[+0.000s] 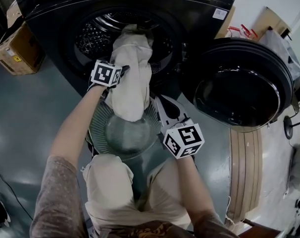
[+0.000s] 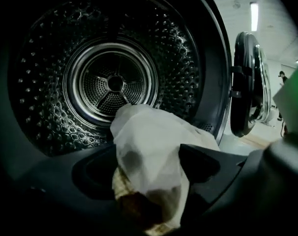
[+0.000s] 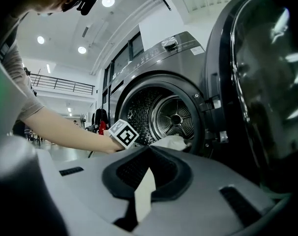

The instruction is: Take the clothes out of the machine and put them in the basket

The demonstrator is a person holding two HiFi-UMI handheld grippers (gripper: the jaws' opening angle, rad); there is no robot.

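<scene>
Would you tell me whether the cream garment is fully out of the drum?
Partly out: the cream garment drapes over the drum rim, upper end inside, lower end hanging over the basket.

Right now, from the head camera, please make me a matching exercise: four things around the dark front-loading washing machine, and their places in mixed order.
Things
1. pale cream cloth
2. round dark glass door
3. brown cardboard box
4. round grey-green plastic basket

Places
a. on the floor, left of the dark washing machine
b. hanging out of the drum opening
c. swung open at the right
d. on the floor, under the cloth's lower end

Pairs: 1-b, 2-c, 3-a, 4-d
</scene>
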